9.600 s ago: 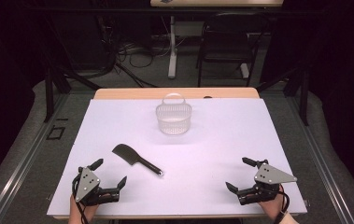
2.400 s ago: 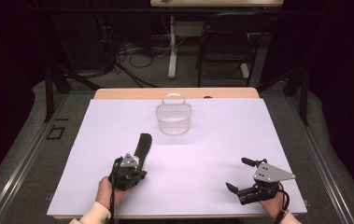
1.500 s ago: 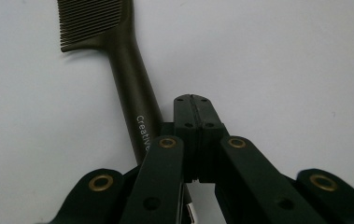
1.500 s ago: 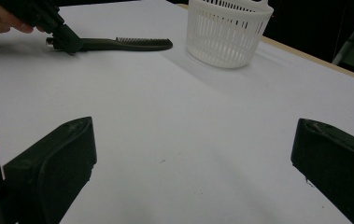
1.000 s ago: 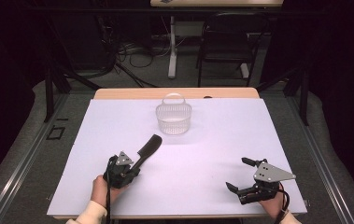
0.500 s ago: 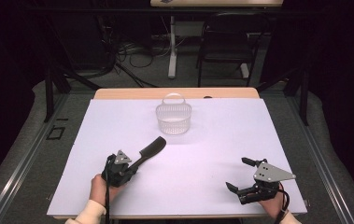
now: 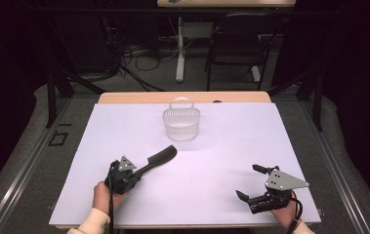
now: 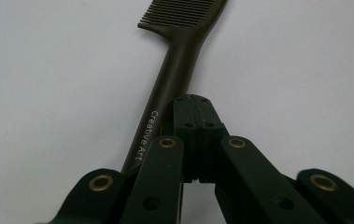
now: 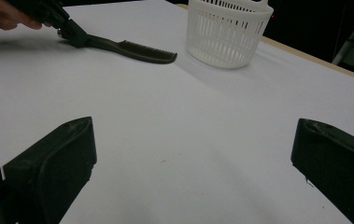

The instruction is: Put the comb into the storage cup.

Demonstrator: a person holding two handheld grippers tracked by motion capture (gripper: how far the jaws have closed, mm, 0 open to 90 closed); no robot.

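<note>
A dark comb with "Creative Art" printed on its handle points up and right across the white sheet. My left gripper is shut on the handle end; in the left gripper view the jaws stand pressed together with the comb running out past them on the left. The right gripper view shows the comb lying low over the sheet, with its teeth toward a white slotted basket. My right gripper rests open near the front right corner, with nothing between its jaws.
The white basket with a hoop handle stands at the middle back of the white-covered table. Beyond the table's wooden far edge are a chair, a stand and cables on the floor.
The comb's toothed end has swung a little to the right and lower in the left gripper's hold. The right gripper has not moved.
</note>
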